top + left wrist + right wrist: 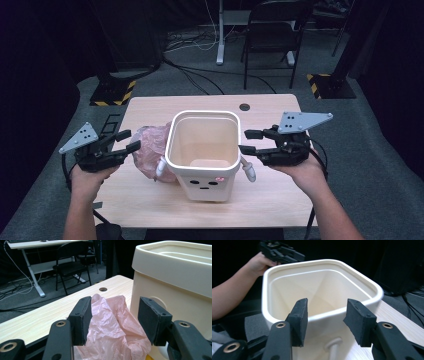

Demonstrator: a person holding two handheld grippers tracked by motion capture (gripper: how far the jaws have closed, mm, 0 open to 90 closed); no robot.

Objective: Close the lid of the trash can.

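With both jaws wide and empty, the left gripper should pinch the bag while the right gripper steadies the bin.

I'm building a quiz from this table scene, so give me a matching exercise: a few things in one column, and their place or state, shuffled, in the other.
1. white bin
2. pink plastic bag
3. left gripper
4. right gripper

a. crumpled on the table beside the bin
b. upright, with nothing inside
c. open, jaws at the bin's rim
d. open, jaws either side of the bag

Pairs: 1-b, 2-a, 3-d, 4-c
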